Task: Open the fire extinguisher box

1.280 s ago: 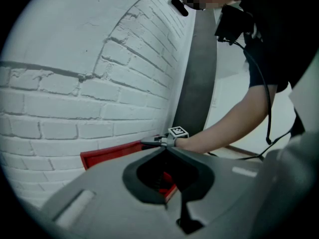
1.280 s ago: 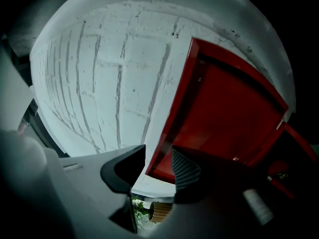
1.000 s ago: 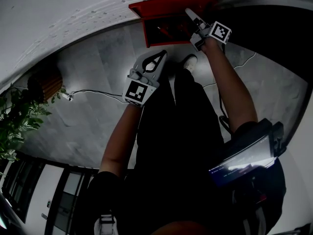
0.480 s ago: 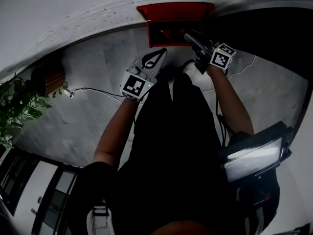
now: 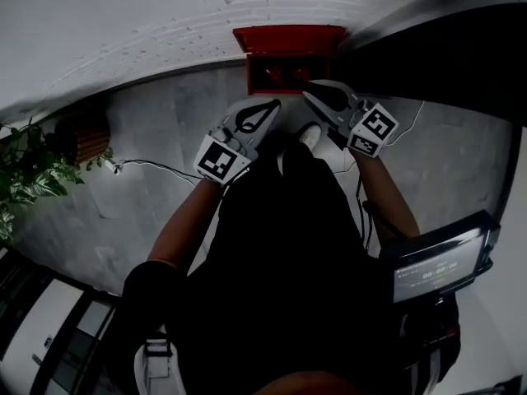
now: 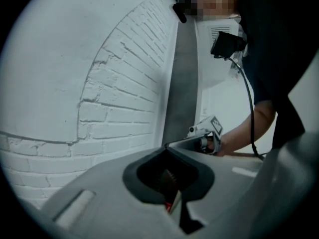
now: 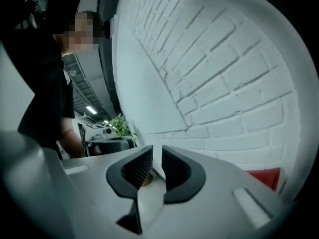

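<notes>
The red fire extinguisher box (image 5: 288, 38) stands on the floor against the white brick wall, and its dark inside with red shapes shows from above. My right gripper (image 5: 311, 97) hovers just in front of the box without touching it. Its jaws are closing to a narrow gap with nothing between them, as the right gripper view (image 7: 157, 151) shows. A corner of the box (image 7: 264, 178) appears low on the right there. My left gripper (image 5: 274, 105) hangs left of it, short of the box, jaws together and holding nothing. In the left gripper view its tips (image 6: 167, 147) meet before the wall.
A potted plant (image 5: 29, 179) and a brown wooden object (image 5: 78, 134) stand at the left. A thin cable (image 5: 156, 167) runs over the grey floor. A lit screen (image 5: 436, 270) hangs at the person's right hip. A white shoe (image 5: 311, 134) is near the box.
The right gripper has drawn back from the top of the red box toward the person, and its jaws have narrowed. The left gripper has barely moved.
</notes>
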Demonstrator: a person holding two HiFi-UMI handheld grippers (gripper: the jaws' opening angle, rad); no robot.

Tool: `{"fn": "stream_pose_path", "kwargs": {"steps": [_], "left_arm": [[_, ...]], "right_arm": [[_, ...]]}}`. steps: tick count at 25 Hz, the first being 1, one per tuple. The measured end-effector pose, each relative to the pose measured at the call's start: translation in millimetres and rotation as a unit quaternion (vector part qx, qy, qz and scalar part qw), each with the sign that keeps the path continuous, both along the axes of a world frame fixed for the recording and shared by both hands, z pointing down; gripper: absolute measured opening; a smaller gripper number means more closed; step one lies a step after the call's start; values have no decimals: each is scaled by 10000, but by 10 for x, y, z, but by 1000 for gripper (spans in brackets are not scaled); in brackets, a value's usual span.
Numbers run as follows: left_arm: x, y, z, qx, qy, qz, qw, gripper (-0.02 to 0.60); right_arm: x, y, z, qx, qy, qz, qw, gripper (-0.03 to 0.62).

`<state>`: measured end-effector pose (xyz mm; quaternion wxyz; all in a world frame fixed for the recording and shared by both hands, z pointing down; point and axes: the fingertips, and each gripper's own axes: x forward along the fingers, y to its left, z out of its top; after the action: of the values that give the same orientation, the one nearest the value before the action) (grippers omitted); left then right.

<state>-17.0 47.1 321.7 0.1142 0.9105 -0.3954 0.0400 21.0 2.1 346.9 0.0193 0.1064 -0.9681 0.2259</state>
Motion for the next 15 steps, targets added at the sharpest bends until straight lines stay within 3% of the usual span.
{"fn": "stream_pose_path", "kwargs": {"steps": [5, 15], "left_arm": [[50, 85, -374, 130, 181, -16, 9997, 2], [116, 216, -882, 425, 151, -20, 9990, 2]], "right_arm": [[-34, 203, -564, 563, -191, -132, 9981, 39], [-102, 544, -1317, 1613, 61, -245, 9866, 12]]}}
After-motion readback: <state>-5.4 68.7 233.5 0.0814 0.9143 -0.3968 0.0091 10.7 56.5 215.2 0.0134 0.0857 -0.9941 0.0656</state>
